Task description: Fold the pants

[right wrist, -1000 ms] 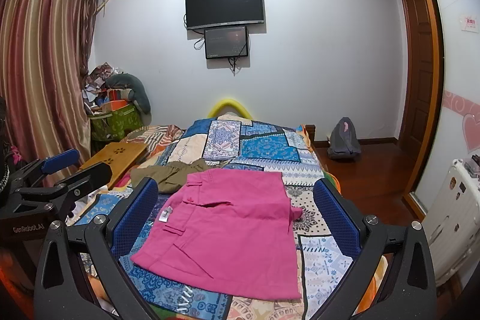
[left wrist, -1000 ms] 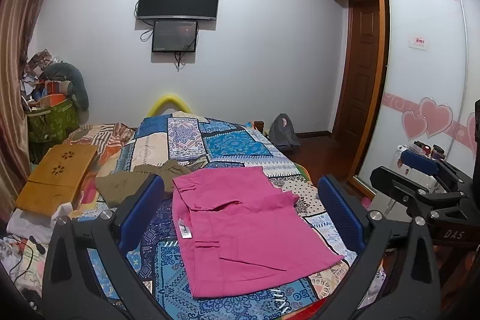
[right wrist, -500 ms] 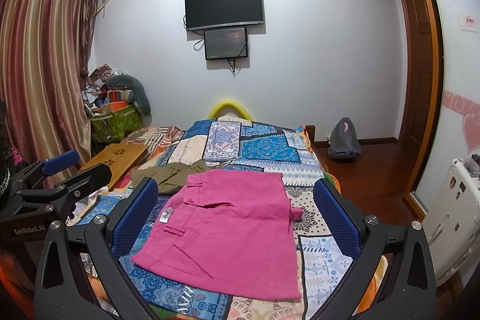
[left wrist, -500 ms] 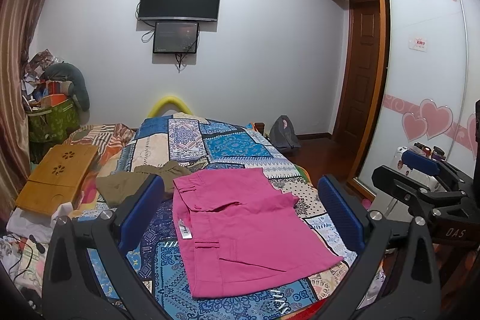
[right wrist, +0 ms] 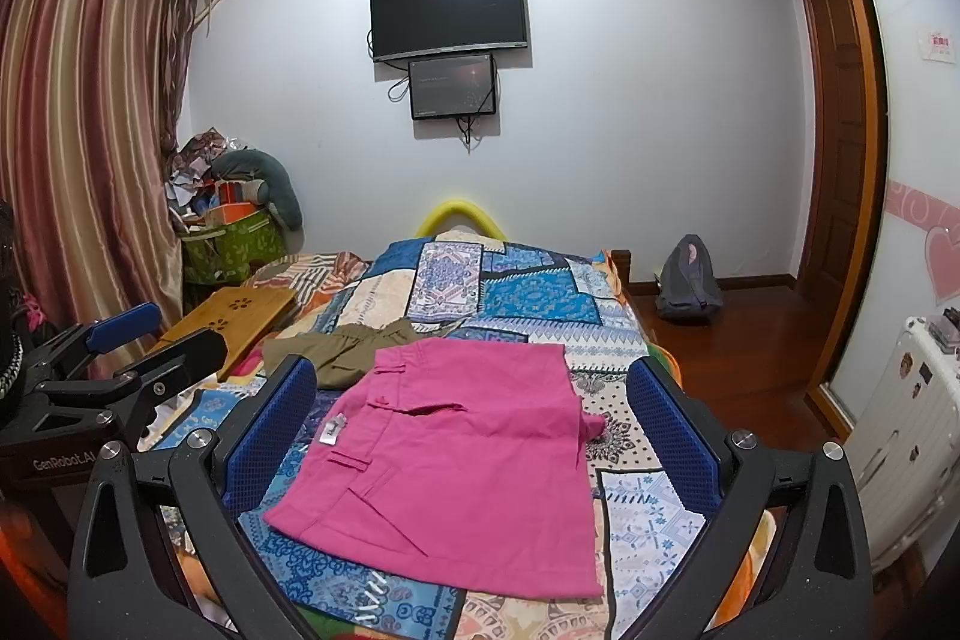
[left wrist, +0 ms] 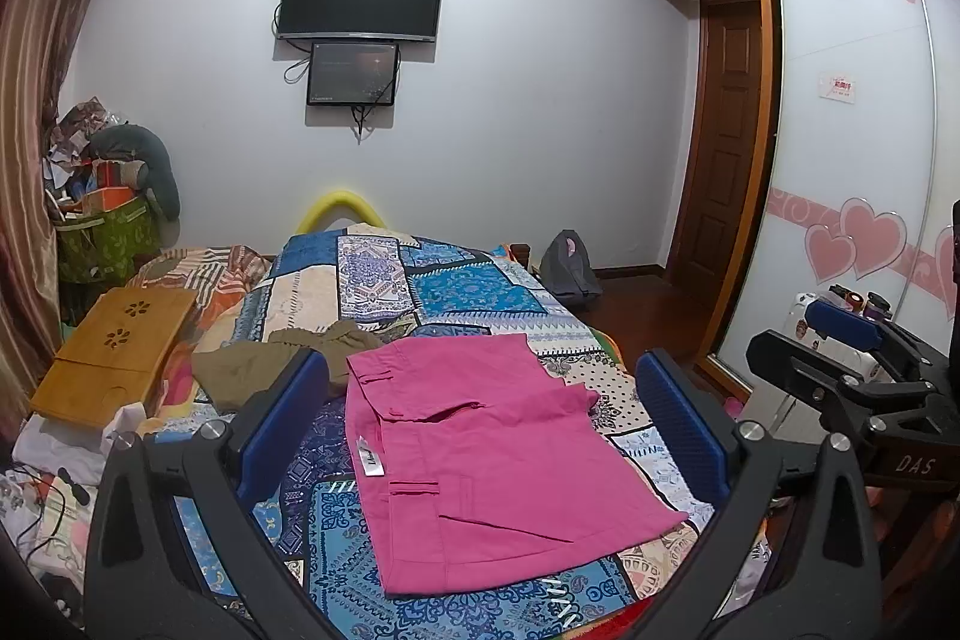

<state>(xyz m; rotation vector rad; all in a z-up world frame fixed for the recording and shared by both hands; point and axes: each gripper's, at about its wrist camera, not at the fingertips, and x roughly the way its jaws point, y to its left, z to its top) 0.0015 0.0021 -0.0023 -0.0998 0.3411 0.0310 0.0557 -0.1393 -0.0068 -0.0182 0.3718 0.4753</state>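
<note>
Pink pants (left wrist: 486, 460) lie folded flat on the patchwork bed cover (left wrist: 462, 286), waistband toward the left with a white tag showing; they also show in the right wrist view (right wrist: 462, 454). My left gripper (left wrist: 480, 424) is open and empty, held above the near end of the bed, apart from the pants. My right gripper (right wrist: 474, 418) is open and empty, likewise above the pants. Each gripper appears at the edge of the other's view: the right one (left wrist: 852, 358) and the left one (right wrist: 138, 346).
Olive-brown clothing (left wrist: 282, 358) lies crumpled just beyond the pants. A wooden lap tray (left wrist: 114, 352) sits on the bed's left side. A grey backpack (left wrist: 567, 268) stands on the floor at the right. A white suitcase (right wrist: 906, 430) stands by the wardrobe.
Both grippers have tilted very slightly upward; the pants and other things have not moved.
</note>
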